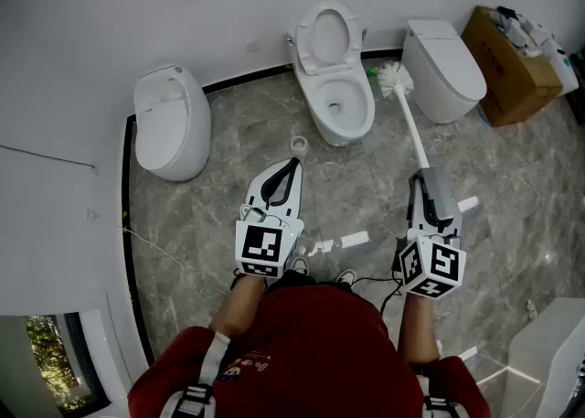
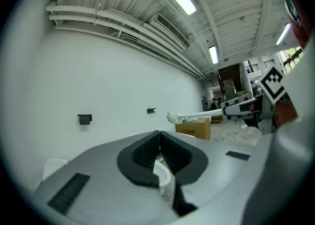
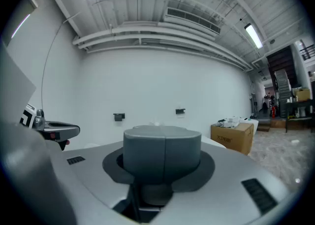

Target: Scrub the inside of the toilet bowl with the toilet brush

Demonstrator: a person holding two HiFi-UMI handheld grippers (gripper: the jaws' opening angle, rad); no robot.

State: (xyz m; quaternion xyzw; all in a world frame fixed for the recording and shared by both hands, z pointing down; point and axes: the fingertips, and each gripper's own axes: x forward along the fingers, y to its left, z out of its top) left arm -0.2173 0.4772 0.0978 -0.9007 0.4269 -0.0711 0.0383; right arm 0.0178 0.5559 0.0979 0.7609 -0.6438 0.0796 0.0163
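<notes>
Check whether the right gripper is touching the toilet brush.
Touching. The head view shows the toilet brush with its handle ending inside the shut right gripper. The left gripper view shows the same hold from the side.

My left gripper (image 1: 293, 165) points forward, jaws brought together at the tips with nothing between them. My right gripper (image 1: 427, 176) sits alongside, well apart, its jaws pressed closed on the toilet brush (image 1: 411, 128) handle, which runs straight out ahead of them. My left forearm (image 1: 239, 314) and right forearm (image 1: 416, 329) are bare and held low in front of me.
</notes>
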